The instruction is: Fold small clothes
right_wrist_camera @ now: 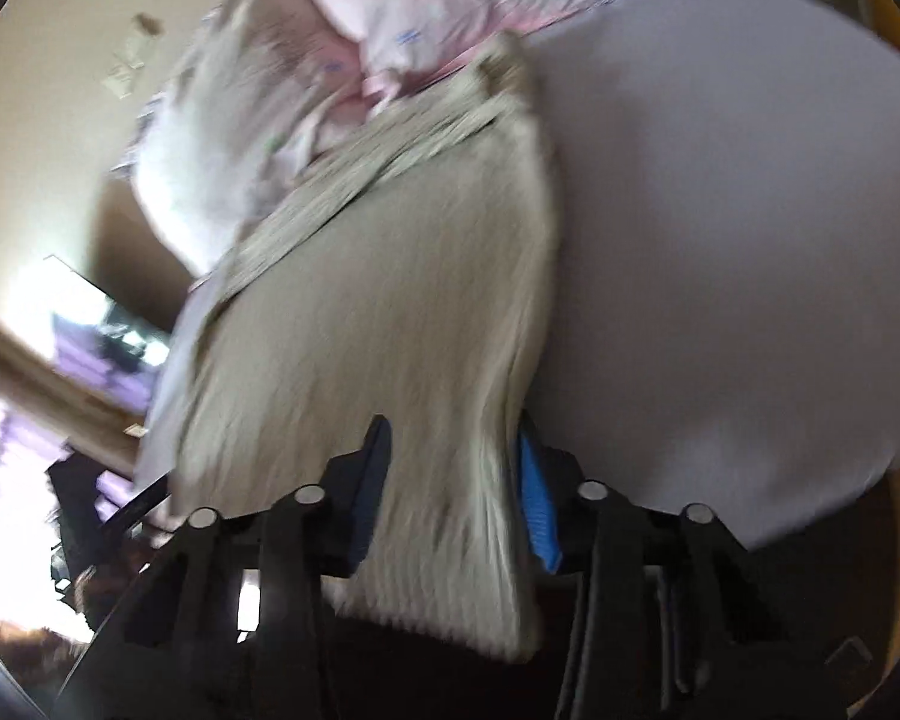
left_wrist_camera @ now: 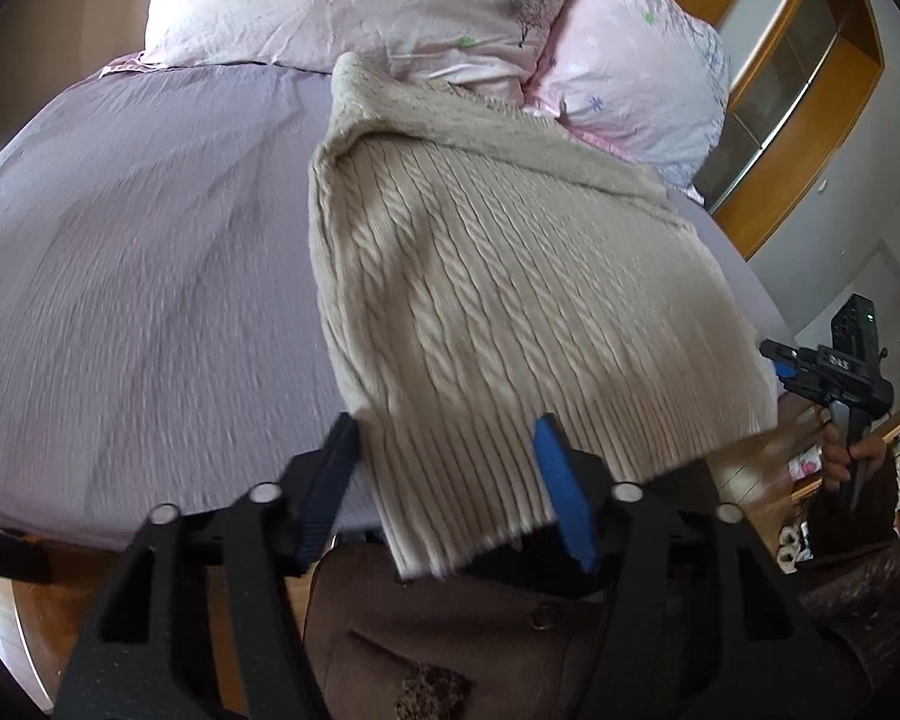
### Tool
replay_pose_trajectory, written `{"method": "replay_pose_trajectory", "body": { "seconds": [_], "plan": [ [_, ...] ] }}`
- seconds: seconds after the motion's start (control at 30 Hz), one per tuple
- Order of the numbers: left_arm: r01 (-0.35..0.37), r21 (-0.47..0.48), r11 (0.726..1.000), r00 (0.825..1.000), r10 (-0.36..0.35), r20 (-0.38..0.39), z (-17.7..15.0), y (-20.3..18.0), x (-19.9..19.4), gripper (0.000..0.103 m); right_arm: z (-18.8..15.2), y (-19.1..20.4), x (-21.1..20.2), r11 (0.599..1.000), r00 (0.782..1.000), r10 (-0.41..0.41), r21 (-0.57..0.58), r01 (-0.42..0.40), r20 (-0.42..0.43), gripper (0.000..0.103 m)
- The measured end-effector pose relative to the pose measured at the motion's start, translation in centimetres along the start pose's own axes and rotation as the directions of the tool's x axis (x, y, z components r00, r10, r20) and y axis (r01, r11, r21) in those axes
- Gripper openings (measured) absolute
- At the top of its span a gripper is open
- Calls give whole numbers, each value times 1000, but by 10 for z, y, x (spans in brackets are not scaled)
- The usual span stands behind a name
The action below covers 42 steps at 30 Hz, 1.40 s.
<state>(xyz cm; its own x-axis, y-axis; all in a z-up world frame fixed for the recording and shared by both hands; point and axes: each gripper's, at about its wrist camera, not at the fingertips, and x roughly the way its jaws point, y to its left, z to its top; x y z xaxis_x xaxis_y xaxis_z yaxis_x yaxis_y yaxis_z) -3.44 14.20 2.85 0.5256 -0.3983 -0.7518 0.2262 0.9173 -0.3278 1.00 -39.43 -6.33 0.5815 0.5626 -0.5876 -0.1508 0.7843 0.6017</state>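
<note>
A beige cable-knit sweater [left_wrist_camera: 510, 288] lies on the lilac bed sheet [left_wrist_camera: 126, 276], its ribbed hem hanging over the near edge. My left gripper [left_wrist_camera: 450, 480] is open, its fingers on either side of the hem's left corner. My right gripper [right_wrist_camera: 450, 480] is open too, with the hem's other corner between its blue pads [right_wrist_camera: 537, 510]; that view is blurred. The sweater [right_wrist_camera: 378, 312] fills the middle of the right wrist view. The right gripper also shows at the right edge of the left wrist view [left_wrist_camera: 834, 378], held in a hand.
Two pink patterned pillows [left_wrist_camera: 390, 6] lie at the head of the bed, the sweater's far end against them. A wooden cabinet [left_wrist_camera: 810, 78] stands at the right. The person's brown coat [left_wrist_camera: 510, 630] is below the bed edge.
</note>
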Motion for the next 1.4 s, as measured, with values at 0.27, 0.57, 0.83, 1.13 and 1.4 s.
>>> {"method": "replay_pose_trajectory", "body": {
  "seconds": [0.27,0.57,0.83,1.13,1.4],
  "plan": [
    [114,-74,991,993,-112,25,4,6,0,9,4,8,3,985,984,173,9,-174,34,9],
    [176,-17,984,957,-167,237,115,16,-6,9,124,42,-7,953,915,304,-71,-296,264,8],
    [24,-146,989,972,11,234,272,57,127,9,267,-2,101,958,942,88,231,-170,324,11],
    [126,-240,963,976,-77,202,254,82,106,68,265,-14,104,961,896,101,191,-201,432,92],
    [61,-239,969,998,-59,17,230,79,141,69,260,2,110,984,909,97,95,-148,406,92]
  ]
}}
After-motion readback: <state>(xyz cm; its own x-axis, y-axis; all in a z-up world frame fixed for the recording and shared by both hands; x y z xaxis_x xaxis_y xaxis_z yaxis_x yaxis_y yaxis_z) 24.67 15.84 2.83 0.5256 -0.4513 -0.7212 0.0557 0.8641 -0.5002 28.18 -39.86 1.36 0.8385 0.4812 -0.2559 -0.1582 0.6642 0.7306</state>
